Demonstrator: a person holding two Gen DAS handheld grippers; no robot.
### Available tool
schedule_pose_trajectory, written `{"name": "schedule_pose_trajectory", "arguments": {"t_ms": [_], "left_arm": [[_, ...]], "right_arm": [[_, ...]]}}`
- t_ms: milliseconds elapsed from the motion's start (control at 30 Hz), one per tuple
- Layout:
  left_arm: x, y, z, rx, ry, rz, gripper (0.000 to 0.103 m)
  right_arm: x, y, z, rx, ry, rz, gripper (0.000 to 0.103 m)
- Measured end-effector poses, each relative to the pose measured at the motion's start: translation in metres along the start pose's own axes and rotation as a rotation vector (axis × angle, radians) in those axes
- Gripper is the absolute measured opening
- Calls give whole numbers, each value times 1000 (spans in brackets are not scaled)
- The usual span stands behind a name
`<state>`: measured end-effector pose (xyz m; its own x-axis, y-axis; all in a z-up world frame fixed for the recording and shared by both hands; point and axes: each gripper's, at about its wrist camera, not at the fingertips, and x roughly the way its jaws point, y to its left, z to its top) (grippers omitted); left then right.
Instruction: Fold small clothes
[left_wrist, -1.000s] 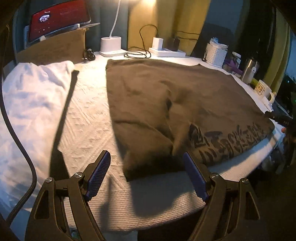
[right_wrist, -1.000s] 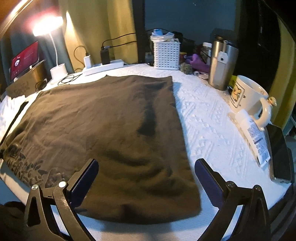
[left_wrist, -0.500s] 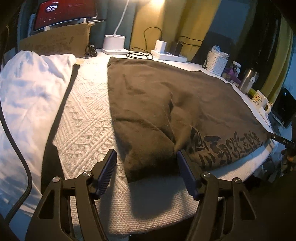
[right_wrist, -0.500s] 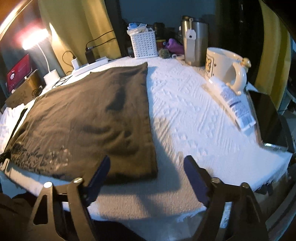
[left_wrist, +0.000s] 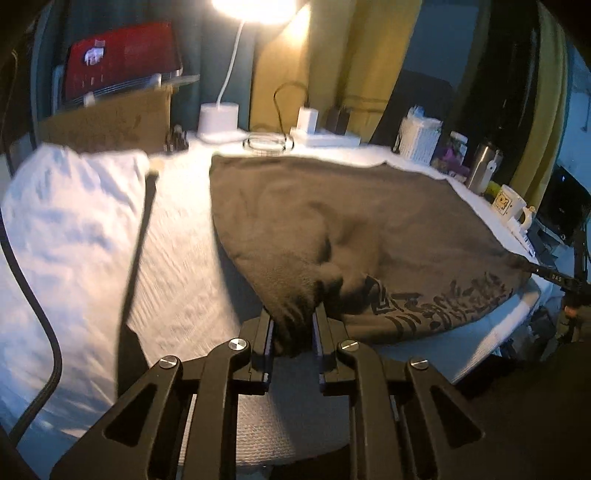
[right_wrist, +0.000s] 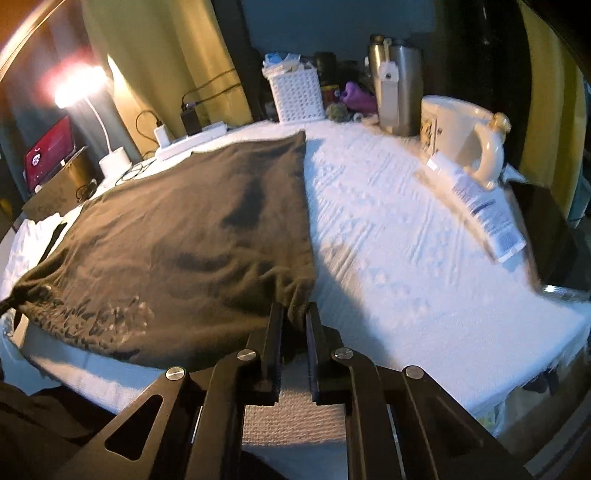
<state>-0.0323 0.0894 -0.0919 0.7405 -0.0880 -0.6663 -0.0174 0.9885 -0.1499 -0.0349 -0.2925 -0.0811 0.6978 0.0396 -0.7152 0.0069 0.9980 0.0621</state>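
Observation:
A dark brown garment (left_wrist: 332, 221) with black lettering along its near hem lies spread flat on a white textured cloth (left_wrist: 177, 258). My left gripper (left_wrist: 293, 325) is shut on the garment's near left corner, which bunches up between the fingers. In the right wrist view the same garment (right_wrist: 177, 236) fills the left half, and my right gripper (right_wrist: 294, 321) is shut on its near right corner, where the cloth is gathered into folds.
A white garment (left_wrist: 62, 229) lies at the left with a black cable (left_wrist: 37, 295) over it. At the back stand a lamp (left_wrist: 218, 118), chargers, a white basket (right_wrist: 297, 94) and a steel tumbler (right_wrist: 397, 96). A mug (right_wrist: 461, 136), tube (right_wrist: 480, 210) and dark phone (right_wrist: 546, 240) lie at the right.
Both grippers were open and straddled the garment's near corners; both have now closed on those corners and bunched the cloth.

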Motion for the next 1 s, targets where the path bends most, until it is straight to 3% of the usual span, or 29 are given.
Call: {"name": "schedule_pose_trajectory", "arguments": {"t_ms": [133,467,767,900,1000], "left_arm": [[-5,-2,7,13,-5,7,15],[19,14,-24,37,139,71,16],[12,17,-24,99,156,99,20],[8,33,-23,102,156,211,20],[4,48,-22,60,166,204,20]], "right_arm": [[-10,1,7,-23,-16,-21,6],[10,-1,-7,-25,43,-49,6],[13,-2,-8,-40,41,-68,6],[13,-1,-8,-45,40,-82,6],[14,-3,-7,-42,41,-87,6]]}}
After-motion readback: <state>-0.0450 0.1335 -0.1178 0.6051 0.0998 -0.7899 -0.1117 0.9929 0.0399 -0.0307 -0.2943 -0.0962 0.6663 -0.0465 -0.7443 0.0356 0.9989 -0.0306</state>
